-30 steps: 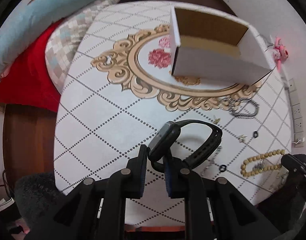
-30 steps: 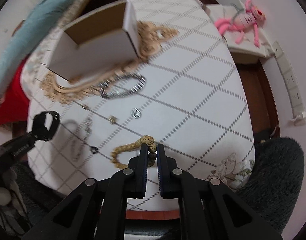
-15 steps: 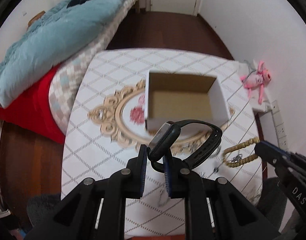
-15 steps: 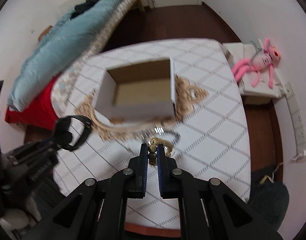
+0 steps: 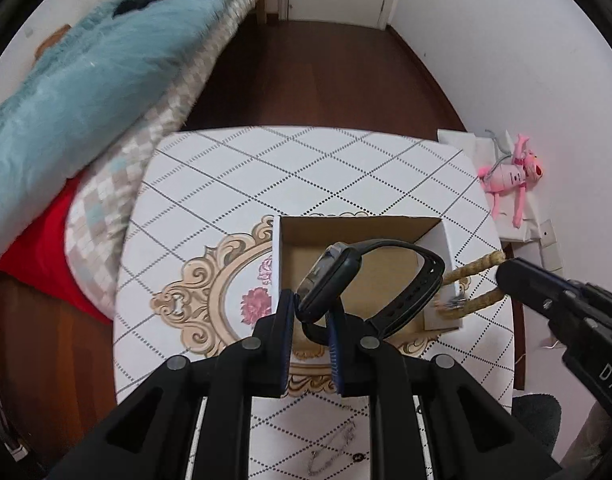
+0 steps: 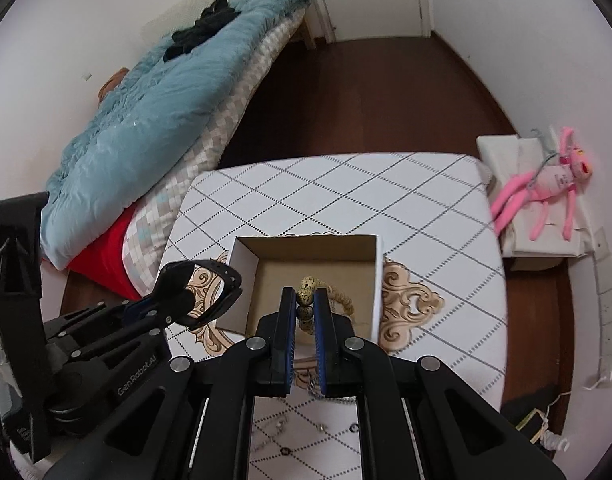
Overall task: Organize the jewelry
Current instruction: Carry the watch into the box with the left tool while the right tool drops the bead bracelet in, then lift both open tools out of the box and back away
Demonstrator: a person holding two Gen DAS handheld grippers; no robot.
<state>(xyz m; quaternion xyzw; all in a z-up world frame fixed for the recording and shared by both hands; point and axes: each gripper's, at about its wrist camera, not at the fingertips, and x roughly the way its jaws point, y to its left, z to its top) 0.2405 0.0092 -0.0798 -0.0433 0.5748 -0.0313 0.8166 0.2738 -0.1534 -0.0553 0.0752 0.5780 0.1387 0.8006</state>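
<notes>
**Kid:** What are you doing right now?

**Me:** I'm putting jewelry away. My left claw (image 5: 310,314) is pinching a black watch (image 5: 330,276) by the strap near its face. My right claw (image 6: 304,304) is pinching a bead bracelet (image 6: 306,288). Both are pressed tight on what they carry.

**Kid:** Where does it all go?

**Me:** Into the box (image 5: 450,248). It sits open on the table (image 5: 225,184), just ahead of both claws and below them. The watch hangs over the box's near left part. The bracelet's loop droops down past my right claw's fingers (image 6: 286,312), over the middle of the box.

**Kid:** So is this the dropping part?

**Me:** I think so. Both things look lined up over the opening, so this is the step of setting them inside.

**Kid:** What do you do next?

**Me:** I'd lower each claw a bit so nothing bounces out, then spread the fingers and let go. The claws are close together, so I should watch they don't bump. The watch strap is a big loop and could catch on the box wall.

**Kid:** Then you're done?

**Me:** Not yet. Behind my claws, nearer to me, a thin chain (image 5: 332,450) and some little rings (image 6: 283,450) lie on the table.
</notes>
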